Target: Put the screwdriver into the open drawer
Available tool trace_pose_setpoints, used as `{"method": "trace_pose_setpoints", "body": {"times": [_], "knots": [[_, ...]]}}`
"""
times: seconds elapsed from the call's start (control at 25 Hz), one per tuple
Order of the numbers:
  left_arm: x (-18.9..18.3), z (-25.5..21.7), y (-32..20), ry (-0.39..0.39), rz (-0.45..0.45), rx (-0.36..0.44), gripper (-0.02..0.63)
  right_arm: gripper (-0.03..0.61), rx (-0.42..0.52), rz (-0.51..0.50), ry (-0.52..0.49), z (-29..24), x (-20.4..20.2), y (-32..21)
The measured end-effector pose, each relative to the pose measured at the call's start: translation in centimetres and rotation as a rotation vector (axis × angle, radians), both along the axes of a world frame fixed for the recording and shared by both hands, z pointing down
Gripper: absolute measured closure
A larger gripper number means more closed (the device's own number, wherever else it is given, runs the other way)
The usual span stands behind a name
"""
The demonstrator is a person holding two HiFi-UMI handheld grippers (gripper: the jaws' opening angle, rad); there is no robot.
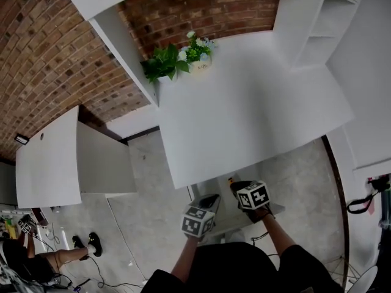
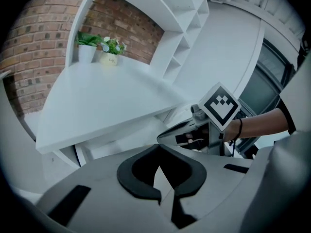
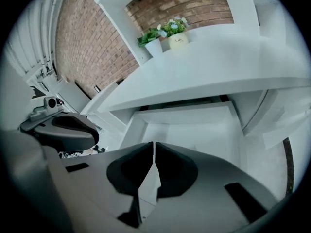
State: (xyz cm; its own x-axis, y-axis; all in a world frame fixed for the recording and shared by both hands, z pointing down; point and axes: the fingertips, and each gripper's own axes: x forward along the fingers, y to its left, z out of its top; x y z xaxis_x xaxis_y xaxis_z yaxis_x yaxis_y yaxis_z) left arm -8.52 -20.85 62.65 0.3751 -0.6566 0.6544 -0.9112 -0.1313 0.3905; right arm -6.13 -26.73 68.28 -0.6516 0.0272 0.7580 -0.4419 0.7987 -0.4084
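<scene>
Jaws together and empty on our left gripper and right gripper. The small orange-and-dark screwdriver seems to sit in the open white drawer, but it's hard to tell. We could easily bump the flat white counter edge overhead.

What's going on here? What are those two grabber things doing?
A person stands at a white desk and holds a two-jaw gripper in each hand. The left gripper and the right gripper are both shut, with nothing between their jaws. They hang side by side over the open drawer under the desk. No screwdriver can be made out in the part of the drawer that shows. Potted plants sit at the back of the desk.
</scene>
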Motion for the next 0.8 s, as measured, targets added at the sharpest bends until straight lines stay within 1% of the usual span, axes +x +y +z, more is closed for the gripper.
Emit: {"method": "trace_pose_setpoints", "body": {"times": [0.12, 0.24, 0.32, 0.56, 0.8], "knots": [[-0.4, -1.7, 0.1, 0.003, -0.023, 0.043, 0.604, 0.554, 0.002, 0.016, -0.061, -2.7, 0.2, 0.7], [-1.1, -3.7, -0.7, -0.006, -0.014, 0.118, 0.604, 0.554, 0.014, 0.072, -0.159, -5.8, 0.1, 0.1], [-1.3, -5.1, -0.3, -0.012, -0.009, 0.148, 0.604, 0.555, 0.026, 0.102, -0.214, -7.7, 0.3, 0.3], [-1.7, -8.6, 0.9, -0.035, -0.006, 0.253, 0.606, 0.555, 0.105, 0.165, -0.337, -12.1, 1.2, 0.5], [-2.4, -11.2, 2.0, -0.059, -0.045, 0.338, 0.606, 0.555, 0.167, 0.214, -0.447, -15.9, 2.2, 0.2]]}}
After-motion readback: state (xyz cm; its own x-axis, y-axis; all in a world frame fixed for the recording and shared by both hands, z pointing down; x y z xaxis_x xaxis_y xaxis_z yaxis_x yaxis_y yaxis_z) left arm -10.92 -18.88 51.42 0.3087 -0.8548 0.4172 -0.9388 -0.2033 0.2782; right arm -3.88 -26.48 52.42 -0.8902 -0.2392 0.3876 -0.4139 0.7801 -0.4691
